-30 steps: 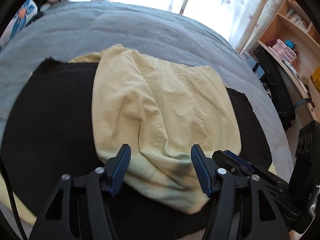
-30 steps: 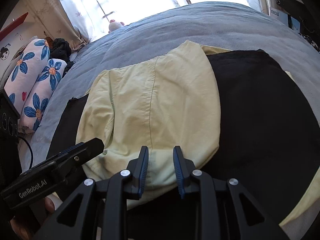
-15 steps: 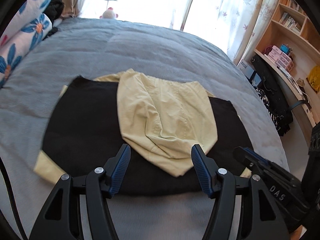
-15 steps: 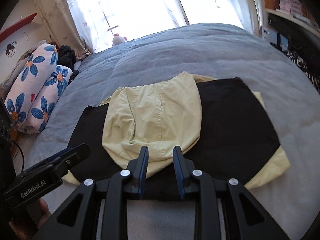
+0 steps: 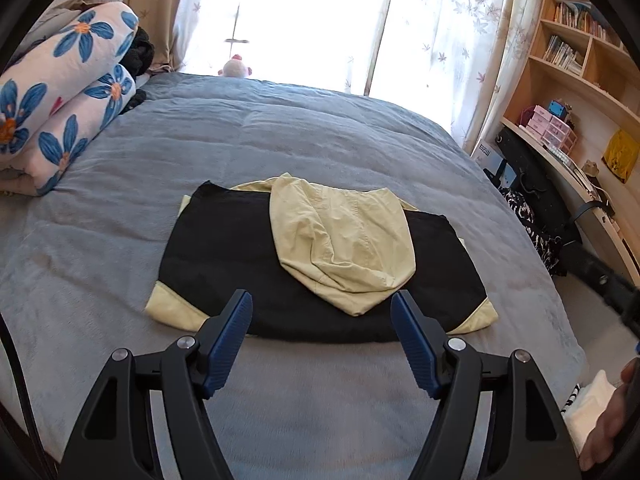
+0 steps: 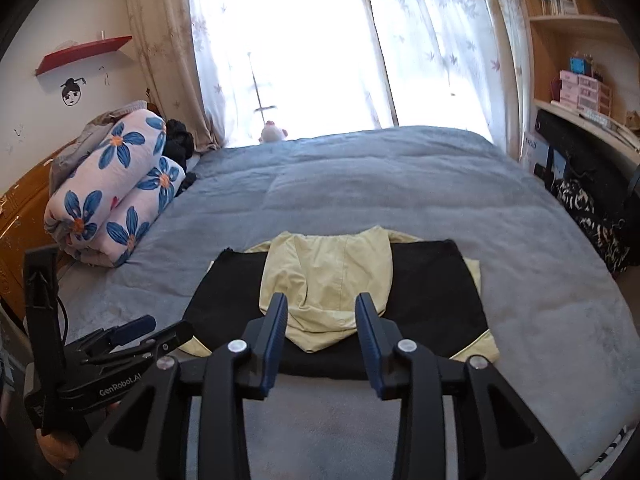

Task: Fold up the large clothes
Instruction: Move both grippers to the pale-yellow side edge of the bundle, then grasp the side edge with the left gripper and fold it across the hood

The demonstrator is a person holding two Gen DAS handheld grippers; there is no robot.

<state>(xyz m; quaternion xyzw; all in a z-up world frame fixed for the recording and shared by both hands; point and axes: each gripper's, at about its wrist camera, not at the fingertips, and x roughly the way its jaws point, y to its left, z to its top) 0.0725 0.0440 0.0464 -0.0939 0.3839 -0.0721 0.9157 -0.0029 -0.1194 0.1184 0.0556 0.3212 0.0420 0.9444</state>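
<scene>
While both tools hang clear above the near edge of the grey quilted bed cover (image 5: 320, 152), neither carries anything: the left gripper (image 5: 322, 338) stands wide with its jaws opening on bare air, and the right gripper (image 6: 321, 340) sits narrower, its jaws likewise opening with nothing between them. The task garment, a black and pale yellow hooded top folded into a flat rectangle (image 5: 224, 264), lies on the near middle of the bed, with its pale yellow hood (image 5: 344, 240) laid back over the black panel and pale corners showing at the near left and near right. In the inspector's judgement the fold looks close to finished. The chief risk is the loose hood: it rests unpinned and rumpled, so a lift from one side alone could let it slide off and open the stack. A low pass of either jaw could also snag the near hem and drag the bundle toward the bed's edge. Open cover surrounds the garment on every side; the rolled white quilt with blue flowers (image 6: 112, 200) lies well apart at the left, and the wooden shelving (image 5: 580, 80) stands beyond the right edge.
</scene>
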